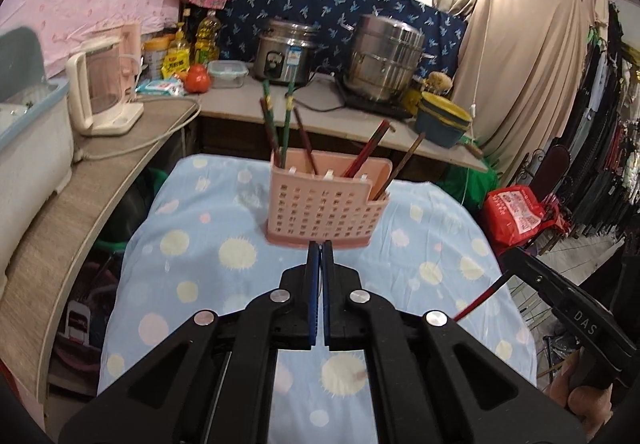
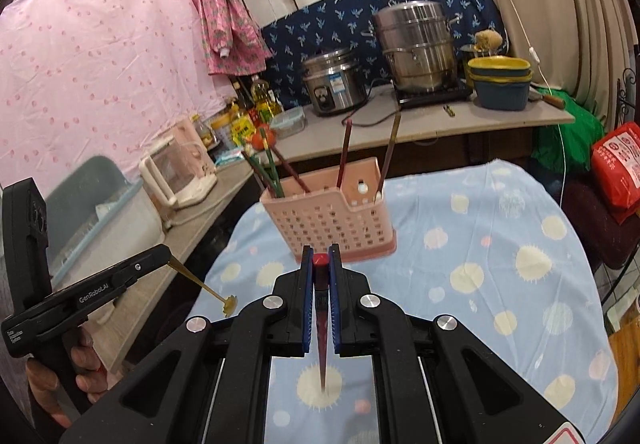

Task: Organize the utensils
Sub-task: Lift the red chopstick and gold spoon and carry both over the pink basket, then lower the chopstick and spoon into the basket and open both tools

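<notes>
A pink perforated utensil holder (image 1: 324, 203) (image 2: 332, 219) stands on the blue dotted tablecloth (image 1: 200, 244) with several chopsticks (image 1: 276, 123) upright in it. My left gripper (image 1: 320, 246) hovers just in front of the holder, jaws pressed together. The right wrist view shows this left gripper (image 2: 166, 256) shut on a thin golden stick (image 2: 200, 282) with a flower-shaped end. My right gripper (image 2: 320, 256) is shut on a red chopstick (image 2: 321, 324) that hangs point down above the cloth. From the left wrist view, the right gripper (image 1: 510, 260) and its red chopstick (image 1: 480, 298) appear at the right.
A counter (image 1: 120, 147) runs behind and to the left, carrying a pink kettle (image 1: 108, 91), a rice cooker (image 1: 284, 51), a steel steamer pot (image 1: 384, 59), stacked bowls (image 1: 442, 119), oil bottles and a tomato. A red bag (image 1: 516, 211) sits at the right. A hand (image 2: 60, 376) grips the left tool.
</notes>
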### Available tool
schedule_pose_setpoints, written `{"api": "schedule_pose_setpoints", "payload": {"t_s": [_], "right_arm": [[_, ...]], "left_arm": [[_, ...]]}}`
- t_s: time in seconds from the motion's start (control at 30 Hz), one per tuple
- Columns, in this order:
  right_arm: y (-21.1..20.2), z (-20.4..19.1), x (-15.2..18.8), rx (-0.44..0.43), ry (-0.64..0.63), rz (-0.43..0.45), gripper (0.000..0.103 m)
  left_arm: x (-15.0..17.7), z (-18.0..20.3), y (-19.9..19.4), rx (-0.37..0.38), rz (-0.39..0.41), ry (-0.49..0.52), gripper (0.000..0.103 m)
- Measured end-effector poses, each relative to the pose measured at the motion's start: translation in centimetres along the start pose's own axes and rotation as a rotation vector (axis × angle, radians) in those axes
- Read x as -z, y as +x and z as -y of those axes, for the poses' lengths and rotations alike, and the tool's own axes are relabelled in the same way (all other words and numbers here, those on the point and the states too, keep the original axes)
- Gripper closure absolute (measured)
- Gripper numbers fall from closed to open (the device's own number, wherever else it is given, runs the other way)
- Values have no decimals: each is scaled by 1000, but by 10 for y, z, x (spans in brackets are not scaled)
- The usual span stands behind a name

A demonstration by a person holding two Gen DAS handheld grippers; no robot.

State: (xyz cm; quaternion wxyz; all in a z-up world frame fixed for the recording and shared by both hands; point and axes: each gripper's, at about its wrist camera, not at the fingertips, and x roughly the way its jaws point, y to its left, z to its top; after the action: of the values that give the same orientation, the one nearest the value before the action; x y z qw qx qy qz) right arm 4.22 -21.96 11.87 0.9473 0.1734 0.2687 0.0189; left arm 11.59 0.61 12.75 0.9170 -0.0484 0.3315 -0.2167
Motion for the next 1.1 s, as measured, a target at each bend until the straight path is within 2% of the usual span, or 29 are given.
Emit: {"api": "schedule_pose_setpoints", "payload": {"t_s": [0.37, 0.5, 0.67, 0.87, 1.1], "right_arm": [[22, 1, -92, -23, 26, 139, 96], [33, 3, -131, -51, 61, 209, 96], [50, 3, -165, -56, 91, 279, 96], [86, 9, -173, -36, 116, 297, 96], [135, 17, -147, -25, 134, 206, 96]], "left_arm": [[-91, 13, 13, 68, 110, -9, 102], [-120, 12, 24, 62, 152, -20, 102], [-142, 2, 43, 40, 164, -29, 102], [-145, -14, 79, 15, 132, -48, 102], [-127, -26, 121, -2, 63, -56, 102]]}}
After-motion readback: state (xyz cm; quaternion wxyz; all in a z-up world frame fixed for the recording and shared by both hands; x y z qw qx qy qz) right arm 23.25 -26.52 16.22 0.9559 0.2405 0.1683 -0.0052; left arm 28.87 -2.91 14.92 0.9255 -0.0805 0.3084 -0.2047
